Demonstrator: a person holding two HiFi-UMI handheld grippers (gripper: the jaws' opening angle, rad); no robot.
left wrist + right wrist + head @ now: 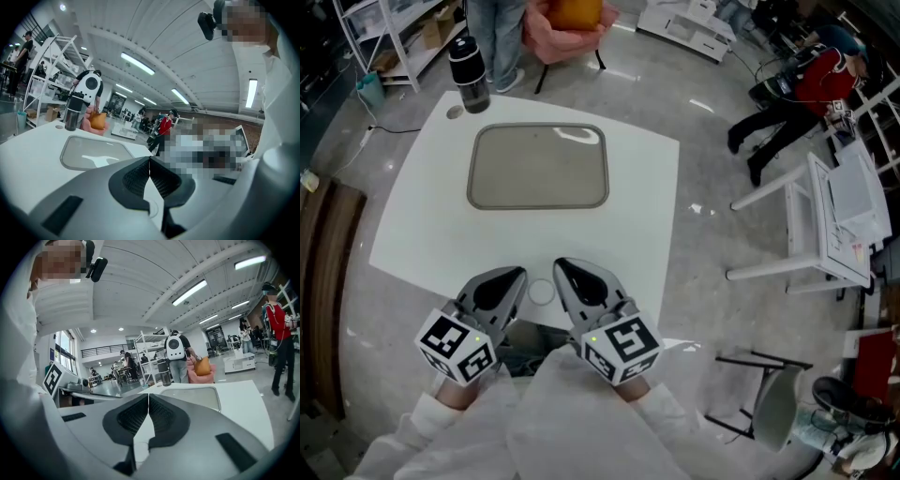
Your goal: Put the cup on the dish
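A dark tumbler cup [469,73] stands upright on the white table's [647,206] far left corner. A flat grey tray-like dish [539,167] lies in the middle of the table with nothing on it. My left gripper [517,275] and right gripper [562,265] hover side by side over the near table edge, both shut with nothing held, well short of the dish. In the left gripper view the left gripper [150,161] has its jaws pressed together, with the dish [93,152] and cup [72,111] beyond. The right gripper [148,397] is likewise shut, facing the dish [192,397] and cup [165,372].
A small round mark [542,292] sits on the table between the grippers. A white side table [830,220] stands to the right, a stool [773,398] at near right. A person's legs [499,37] and a pink chair [567,33] are beyond the far edge.
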